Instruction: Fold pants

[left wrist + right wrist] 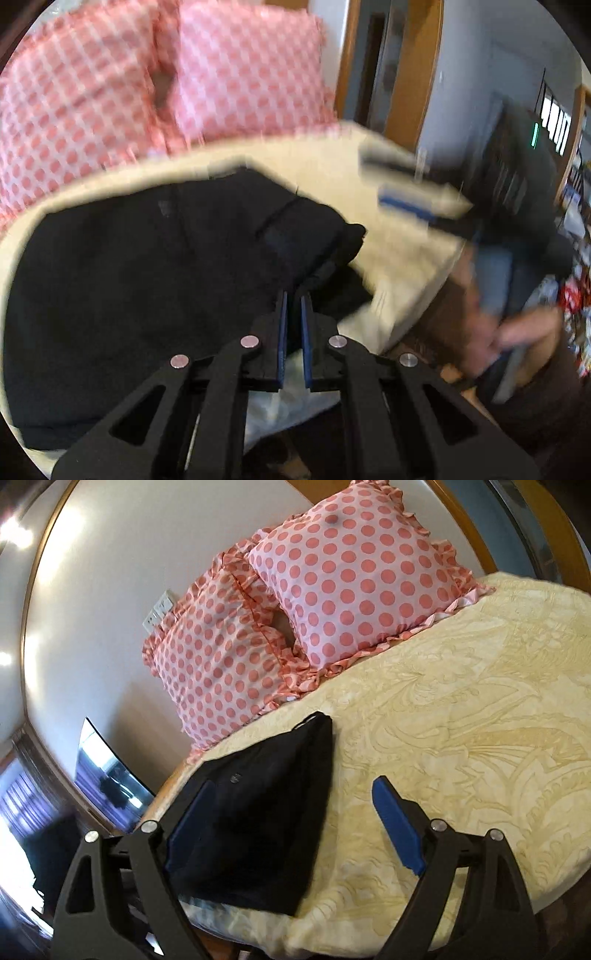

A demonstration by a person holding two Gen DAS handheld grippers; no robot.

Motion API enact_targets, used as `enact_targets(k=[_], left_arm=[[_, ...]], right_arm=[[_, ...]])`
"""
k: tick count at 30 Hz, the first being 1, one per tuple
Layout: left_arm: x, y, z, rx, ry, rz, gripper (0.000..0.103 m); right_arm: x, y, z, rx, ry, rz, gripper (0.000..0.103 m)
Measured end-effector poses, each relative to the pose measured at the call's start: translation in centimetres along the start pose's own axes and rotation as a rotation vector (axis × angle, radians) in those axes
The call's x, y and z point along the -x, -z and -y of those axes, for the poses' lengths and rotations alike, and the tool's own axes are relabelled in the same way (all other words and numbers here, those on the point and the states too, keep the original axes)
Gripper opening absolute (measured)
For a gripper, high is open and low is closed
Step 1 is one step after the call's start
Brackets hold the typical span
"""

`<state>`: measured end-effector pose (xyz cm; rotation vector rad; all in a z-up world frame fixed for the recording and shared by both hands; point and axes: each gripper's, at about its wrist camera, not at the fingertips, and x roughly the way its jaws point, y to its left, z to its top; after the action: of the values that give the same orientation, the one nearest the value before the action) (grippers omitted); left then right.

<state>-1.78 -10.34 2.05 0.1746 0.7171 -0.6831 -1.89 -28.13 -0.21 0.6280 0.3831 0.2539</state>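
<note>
Pants (255, 823) lie on cream bedspread (461, 738) near pillows (354, 576).

Cream patterned bed (461, 709) with black pants (258, 812) and two polka-dot pillows (354, 572) on top

Polka-dot pillows (332, 602) (two) on cream bedspread (461, 720).

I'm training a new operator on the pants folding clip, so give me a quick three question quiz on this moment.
1. True or false: the right gripper is open.
2. What lies on the yellow bedspread? A) black pants B) a white towel C) a red shirt
3. Fill in: the polka-dot pillows number ____.

Key: 1 true. 2 A. 3 two.
</note>
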Motion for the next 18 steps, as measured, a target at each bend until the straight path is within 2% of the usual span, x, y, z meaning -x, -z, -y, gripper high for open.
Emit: enact_targets(k=[3,6,7,8,10,11,12,13,15,16,18], left_arm=[[1.0,-0.1,0.2,-0.029,-0.011,0.049,0.006],[2.7,-0.2,-0.4,-0.02,0.042,0.052,0.007],[3.7,-0.3,-0.9,-0.013,0.046,0.057,0.007],[4.6,-0.3,-1.3,-0.008,0.036,0.065,0.008],[5.7,-0.5,-2.8,0.025,-0.002,0.083,0.019],[6.2,-0.5,-3.7,0.051,-0.025,0.091,0.039],[6.7,-0.5,-5.2,0.091,-0.072,0.11,0.067],[7.0,-0.5,-6.2,0.114,-0.105,0.124,0.073],[7.5,-0.5,-8.7,0.174,-0.181,0.135,0.074],[7.6,-0.6,-9.3,0.195,-0.196,0.136,0.075],[8.0,-0.6,-11.2,0.254,-0.218,0.14,0.08]], right_arm=[[-1.5,-0.8,-0.9,-0.001,-0.026,-0.049,0.086],[-4.0,-1.3,-2.6,0.074,0.029,-0.113,0.086],[-4.8,-1.3,-3.0,0.096,0.046,-0.131,0.083],[-5.7,-1.4,-3.4,0.122,0.072,-0.158,0.075],[-7.9,-1.2,-4.0,0.166,0.121,-0.224,0.062],[-8.7,-1.0,-4.1,0.175,0.14,-0.247,0.058],[-9.2,-0.7,-4.1,0.183,0.159,-0.263,0.057],[-9.7,-0.5,-4.0,0.192,0.185,-0.276,0.054],[-10.3,-0.2,-3.8,0.201,0.215,-0.292,0.051],[-10.4,-0.1,-3.7,0.203,0.213,-0.294,0.045],[-10.6,0.1,-3.6,0.216,0.218,-0.309,0.044]])
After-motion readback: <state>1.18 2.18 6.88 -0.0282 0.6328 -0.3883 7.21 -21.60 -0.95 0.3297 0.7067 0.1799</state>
